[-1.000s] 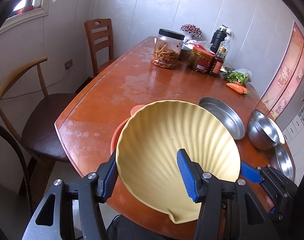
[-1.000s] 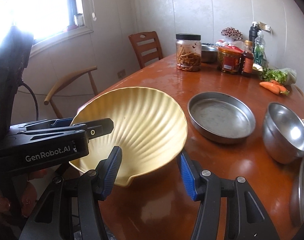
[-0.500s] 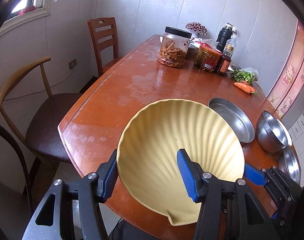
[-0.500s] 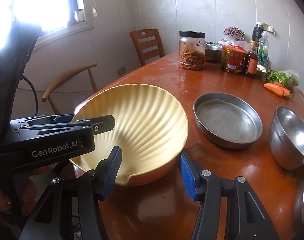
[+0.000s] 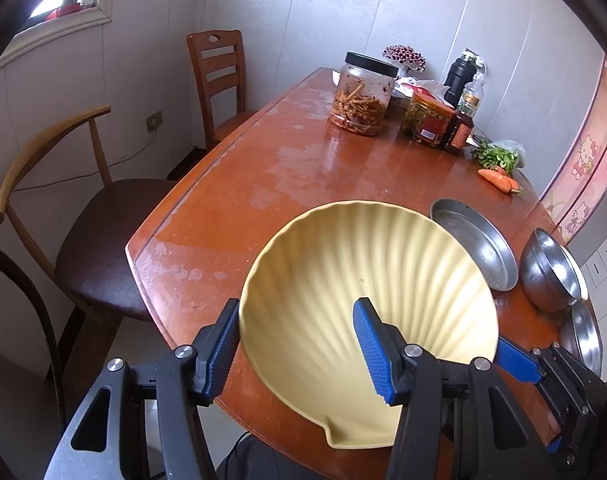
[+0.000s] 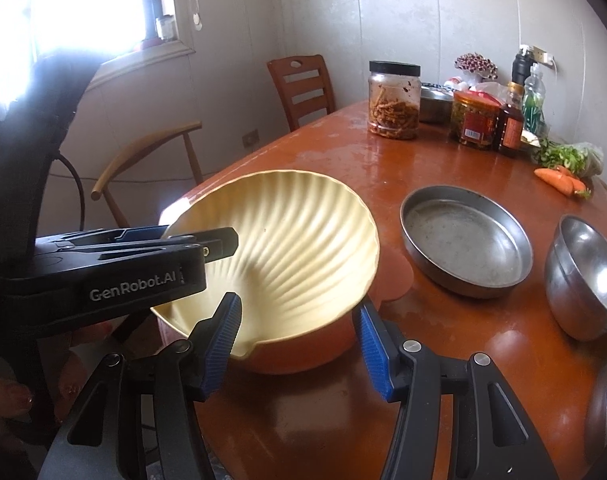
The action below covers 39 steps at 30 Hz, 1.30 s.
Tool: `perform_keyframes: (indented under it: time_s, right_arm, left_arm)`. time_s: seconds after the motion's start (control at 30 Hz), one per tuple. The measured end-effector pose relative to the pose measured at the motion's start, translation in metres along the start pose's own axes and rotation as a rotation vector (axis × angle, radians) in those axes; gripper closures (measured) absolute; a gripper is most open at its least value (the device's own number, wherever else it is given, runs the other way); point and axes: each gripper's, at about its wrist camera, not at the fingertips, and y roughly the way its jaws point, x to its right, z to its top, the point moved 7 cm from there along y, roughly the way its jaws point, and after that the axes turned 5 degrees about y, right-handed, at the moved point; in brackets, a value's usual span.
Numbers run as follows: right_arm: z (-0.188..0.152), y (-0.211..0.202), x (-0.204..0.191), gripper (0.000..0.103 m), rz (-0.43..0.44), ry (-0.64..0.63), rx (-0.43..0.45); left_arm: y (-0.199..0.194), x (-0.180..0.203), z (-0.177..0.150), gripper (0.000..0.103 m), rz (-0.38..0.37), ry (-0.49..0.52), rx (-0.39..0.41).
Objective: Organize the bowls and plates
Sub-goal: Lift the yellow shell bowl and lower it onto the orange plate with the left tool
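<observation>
Shell bowl (image 5: 367, 280) has come down since a second ago: then it hung tilted above the bench (image 5: 263, 184), now its underside sits in the orange bowl (image 6: 303, 348) at the near corner.

- Left gripper (image 5: 297, 308): jaws clamped across the shell bowl's near-left wall, one pad outside the rim and one inside.
- Right gripper (image 6: 297, 304): jaws apart, straddling the near side of the stack; no squeeze visible.

Risks, as I judge them:
- The shell bowl looks tipped in the orange one, so letting go now could leave it rocking or sliding toward the bench edge just beside it.
- A nudge from the right jaws could push both bowls off the corner.

Surroundings, left to right:
- Bright window (image 6: 63, 20).
- Curved-back chair (image 5: 103, 248) and slatted chair (image 5: 219, 76).
- Glossy, worn red-brown top.
- Pickle jar (image 5: 361, 96) with bottles at the far end.
- Carrot (image 5: 497, 179).
- Steel pan (image 6: 463, 240) and steel bowl (image 6: 583, 276), well clear.
</observation>
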Motion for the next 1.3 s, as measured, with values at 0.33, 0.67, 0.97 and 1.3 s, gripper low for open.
perform_keyframes:
  time_s: [0.33,0.67,0.97,1.3]
  right_arm:
    - [-0.004,-0.007,-0.005,0.041,0.035,0.003,-0.004]
    - [-0.013,-0.016,-0.014,0.041,0.078,-0.005,-0.02]
    - [-0.016,-0.029,-0.005,0.04,0.065,0.006,-0.001]
    - [-0.019,-0.036,-0.004,0.04,0.059,0.002,-0.002]
  left_arm:
    - [-0.001,-0.011,-0.003,0.047,0.013,-0.034,-0.007]
    - [-0.002,-0.022,-0.004,0.047,0.031,-0.057,-0.01]
    - [-0.002,-0.018,-0.006,0.047,0.021,-0.047,-0.016]
    - [-0.013,-0.006,-0.005,0.047,0.01,-0.027,0.003]
